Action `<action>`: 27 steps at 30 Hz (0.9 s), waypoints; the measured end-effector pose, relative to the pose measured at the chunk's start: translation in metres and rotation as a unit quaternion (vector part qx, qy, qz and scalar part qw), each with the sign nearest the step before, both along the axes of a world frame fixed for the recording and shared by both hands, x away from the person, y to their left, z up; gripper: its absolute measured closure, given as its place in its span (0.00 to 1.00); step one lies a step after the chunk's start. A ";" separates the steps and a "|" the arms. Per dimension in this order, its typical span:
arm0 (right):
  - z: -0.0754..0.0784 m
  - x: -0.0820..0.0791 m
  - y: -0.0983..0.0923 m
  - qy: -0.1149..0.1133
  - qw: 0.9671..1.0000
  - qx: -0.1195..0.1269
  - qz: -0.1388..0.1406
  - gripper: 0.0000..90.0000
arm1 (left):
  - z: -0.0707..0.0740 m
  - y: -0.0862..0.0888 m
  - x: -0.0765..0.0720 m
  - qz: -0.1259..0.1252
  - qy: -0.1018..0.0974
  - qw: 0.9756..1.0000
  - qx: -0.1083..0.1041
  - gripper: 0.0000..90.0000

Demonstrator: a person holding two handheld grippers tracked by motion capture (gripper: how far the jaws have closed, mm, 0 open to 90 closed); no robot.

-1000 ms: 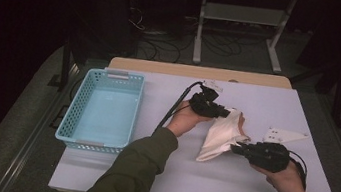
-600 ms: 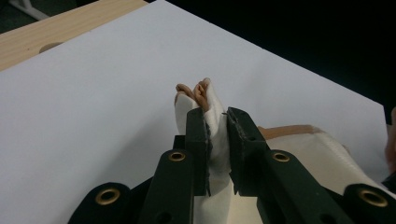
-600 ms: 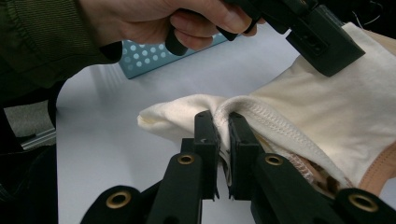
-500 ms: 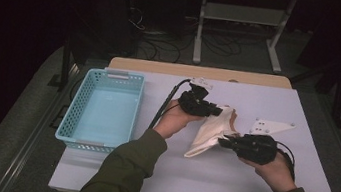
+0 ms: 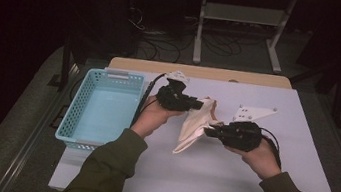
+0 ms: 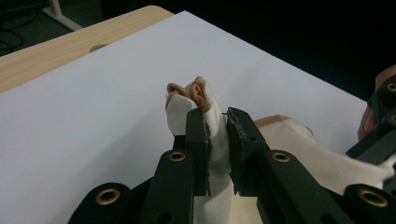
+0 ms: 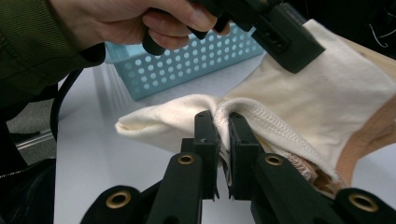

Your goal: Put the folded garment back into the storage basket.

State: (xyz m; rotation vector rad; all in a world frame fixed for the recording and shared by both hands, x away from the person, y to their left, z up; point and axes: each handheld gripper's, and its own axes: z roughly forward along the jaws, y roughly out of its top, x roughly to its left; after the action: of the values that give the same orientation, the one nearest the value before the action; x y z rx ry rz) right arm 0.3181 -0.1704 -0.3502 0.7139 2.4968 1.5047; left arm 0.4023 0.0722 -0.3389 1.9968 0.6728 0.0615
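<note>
Both grippers hold a cream cloth with an orange-tan trim above the middle of the white tabletop. The left gripper pinches the cloth's far end, its fingers pressed on the fabric; the right gripper clamps a stitched hem nearer the person, fingers tight on the fold. The cloth's loose tip hangs down toward the tabletop. A light blue basket stands at the left edge, well apart. The near and right stretches of the tabletop lie bare up to their edges.
</note>
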 end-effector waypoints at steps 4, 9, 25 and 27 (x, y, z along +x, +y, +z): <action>0.005 0.004 0.009 -0.001 1.000 0.002 -0.001 0.92 | 0.005 0.013 0.002 0.007 -0.002 1.000 -0.013 0.87; 0.008 0.010 0.019 0.000 1.000 0.001 0.002 0.92 | 0.008 0.024 0.005 0.009 0.000 1.000 -0.017 0.87; 0.030 0.022 0.065 0.002 1.000 0.001 0.022 0.92 | 0.027 0.076 0.008 0.050 -0.012 0.998 -0.034 0.87; 0.032 0.025 0.070 0.003 1.000 0.000 0.026 0.92 | 0.028 0.082 0.009 0.052 -0.013 0.998 -0.031 0.87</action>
State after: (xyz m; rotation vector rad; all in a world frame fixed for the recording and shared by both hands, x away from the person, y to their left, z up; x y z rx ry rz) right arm 0.3426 -0.1007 -0.3187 0.6596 2.5391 1.5210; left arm 0.4112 0.1537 -0.3109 1.8981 0.7533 0.1264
